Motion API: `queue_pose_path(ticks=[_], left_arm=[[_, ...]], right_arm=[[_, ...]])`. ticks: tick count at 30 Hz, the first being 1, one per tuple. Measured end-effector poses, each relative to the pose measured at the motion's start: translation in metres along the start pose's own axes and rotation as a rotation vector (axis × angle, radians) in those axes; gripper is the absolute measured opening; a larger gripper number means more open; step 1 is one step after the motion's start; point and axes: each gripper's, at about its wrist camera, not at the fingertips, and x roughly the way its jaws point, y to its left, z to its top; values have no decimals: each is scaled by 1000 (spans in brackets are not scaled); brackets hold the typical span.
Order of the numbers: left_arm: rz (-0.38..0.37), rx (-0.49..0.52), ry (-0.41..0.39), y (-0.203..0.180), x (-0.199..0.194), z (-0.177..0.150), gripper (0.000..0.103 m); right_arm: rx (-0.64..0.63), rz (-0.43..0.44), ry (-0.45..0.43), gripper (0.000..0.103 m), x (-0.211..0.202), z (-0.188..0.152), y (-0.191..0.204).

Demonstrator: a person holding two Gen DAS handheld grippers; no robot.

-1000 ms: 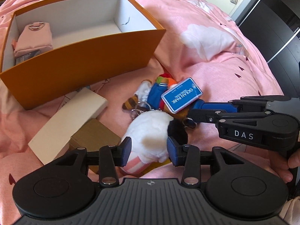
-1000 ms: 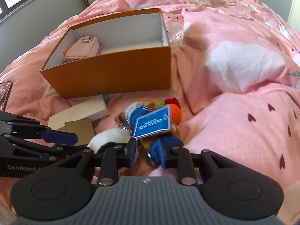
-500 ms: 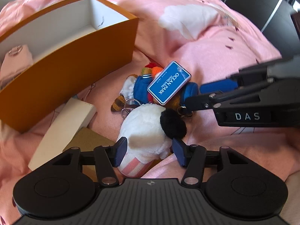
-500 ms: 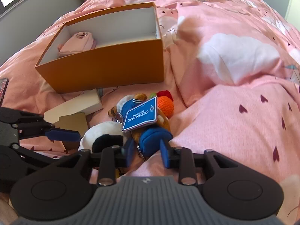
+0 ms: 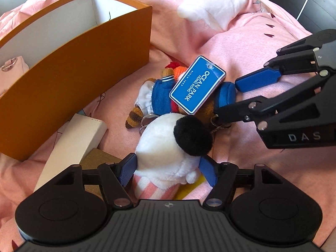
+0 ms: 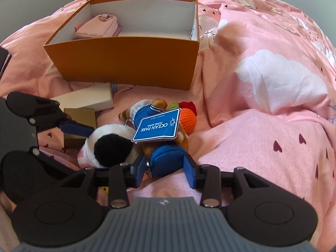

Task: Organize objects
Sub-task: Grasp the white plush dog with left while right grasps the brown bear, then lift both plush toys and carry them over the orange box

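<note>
A white plush [image 5: 166,145] with a black ear and pink-striped base lies on the pink bedspread [image 6: 262,147] between the pads of my left gripper [image 5: 168,171]. Its jaws are opening and stand off the plush's sides. A brown bear keychain in a blue jacket [image 5: 161,96] carries a blue Ocean Park tag [image 5: 197,87]. Its blue pouch [image 6: 168,159] sits between the pads of my right gripper [image 6: 164,170], whose jaws are also opening. An orange box [image 6: 126,63] with a white inside stands behind, holding a pink pouch [image 6: 98,26].
A flat white box [image 5: 73,145] and a brown cardboard box [image 5: 98,159] lie left of the plush, by the orange box's front wall. An orange crochet ball [image 6: 188,119] rests behind the tag. Something yellow [image 5: 189,189] peeks from under the plush. Dark furniture [image 5: 315,6] stands beyond the bed.
Both grippers' jaws have widened. The left one was shut on the white plush and has let go; it also rolled and sank a little. The right pads have spread around the blue pouch.
</note>
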Motion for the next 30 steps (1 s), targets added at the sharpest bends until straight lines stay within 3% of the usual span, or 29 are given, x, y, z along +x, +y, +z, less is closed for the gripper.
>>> queue_pose_path(ticks=[6,9,11,15,23,30], left_arm=[[-5,3,4,-3,8,1,82],[-2,-4,2,-5,8,2,78],[3,-12,-5,-6,7,2,75],[-13,-54,-43,-4,-2,3,72],[-102,-219,-160,24,-41,5,71],[-141,-357,-208,56,-68,2,71]], right_arm=[[-126,-36,15,59,18,2,3],[-162,-35,28,58,29,0,6],[-181,-44,31,50,31,0,8],[-169,-31,9,47,22,0,7],[-187,-5,-66,46,-15,16,12],[-231,77,-3,45,-40,35,16]])
